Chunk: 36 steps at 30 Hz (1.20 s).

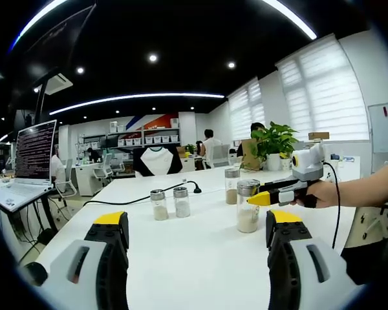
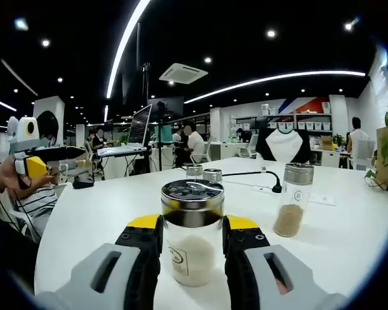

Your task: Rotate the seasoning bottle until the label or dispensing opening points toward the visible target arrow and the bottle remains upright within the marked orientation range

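A clear seasoning bottle (image 2: 193, 242) with a perforated metal lid and white powder stands upright on the white table (image 2: 84, 226). My right gripper (image 2: 193, 236) is shut on it, one yellow-tipped jaw pressed to each side, and a small round label faces the camera. In the left gripper view the same bottle (image 1: 247, 206) stands right of centre, with the right gripper (image 1: 255, 199) reaching it from the right in a person's hand. My left gripper (image 1: 197, 226) hovers low over the table with its jaws wide open and nothing between them. The right gripper view shows the left gripper (image 2: 64, 155) at the far left.
A taller bottle of brown spice (image 2: 292, 201) stands right of the held one. Two small shakers (image 1: 170, 203) sit near the table's middle beside a black cable (image 1: 142, 197). A laptop (image 1: 32, 155) is on the left desk and a potted plant (image 1: 275, 142) on the right. People sit in the background.
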Tool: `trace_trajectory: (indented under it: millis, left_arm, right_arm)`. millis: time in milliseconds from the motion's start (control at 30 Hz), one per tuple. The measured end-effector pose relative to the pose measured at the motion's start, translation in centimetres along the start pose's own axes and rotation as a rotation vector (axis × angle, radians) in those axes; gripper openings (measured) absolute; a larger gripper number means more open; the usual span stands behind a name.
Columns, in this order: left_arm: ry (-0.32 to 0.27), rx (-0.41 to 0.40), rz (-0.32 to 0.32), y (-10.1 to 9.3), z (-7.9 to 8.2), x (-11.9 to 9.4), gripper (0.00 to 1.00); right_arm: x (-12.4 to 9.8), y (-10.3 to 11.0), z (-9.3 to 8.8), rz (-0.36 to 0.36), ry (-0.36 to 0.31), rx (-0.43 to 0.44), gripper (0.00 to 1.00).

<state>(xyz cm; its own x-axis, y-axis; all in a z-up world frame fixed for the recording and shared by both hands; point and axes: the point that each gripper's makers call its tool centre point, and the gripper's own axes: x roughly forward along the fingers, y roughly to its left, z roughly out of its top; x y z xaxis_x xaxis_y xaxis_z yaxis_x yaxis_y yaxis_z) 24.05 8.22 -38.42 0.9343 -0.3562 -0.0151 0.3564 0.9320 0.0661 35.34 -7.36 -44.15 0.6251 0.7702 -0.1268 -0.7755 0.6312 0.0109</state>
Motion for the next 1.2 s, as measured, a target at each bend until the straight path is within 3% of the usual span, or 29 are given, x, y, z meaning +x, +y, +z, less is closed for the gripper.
trace_trajectory:
  millis: [533, 567, 600, 667, 733, 933, 1200]
  left_arm:
    - [-0.003, 0.003, 0.003, 0.1, 0.2, -0.1, 0.92]
    - [-0.003, 0.003, 0.003, 0.1, 0.2, -0.1, 0.92]
    - [-0.003, 0.002, 0.004, 0.1, 0.2, -0.2, 0.92]
    - [-0.002, 0.002, 0.004, 0.1, 0.2, -0.2, 0.92]
    - [-0.001, 0.001, 0.004, 0.0, 0.1, -0.2, 0.92]
    - [0.006, 0.002, -0.004, -0.2, -0.1, 0.0, 0.92]
    - [0.002, -0.003, -0.006, -0.3, -0.1, 0.0, 0.92]
  right_arm:
    - [0.1, -0.2, 0.0, -0.028, -0.003, 0.008, 0.35]
    - [0.0, -0.2, 0.0, -0.025, -0.004, 0.016, 0.35]
    - [-0.1, 0.0, 0.2, -0.019, -0.015, 0.085, 0.36]
    - [-0.3, -0.2, 0.1, -0.026, 0.001, 0.058, 0.36]
    - [-0.8, -0.3, 0.0, -0.038, 0.024, -0.015, 0.36]
    - [-3.0, -1.1, 0.4, -0.059, -0.022, 0.014, 0.40]
    - [-5.9, -2.6, -0.6, -0.108, 0.010, -0.007, 0.40]
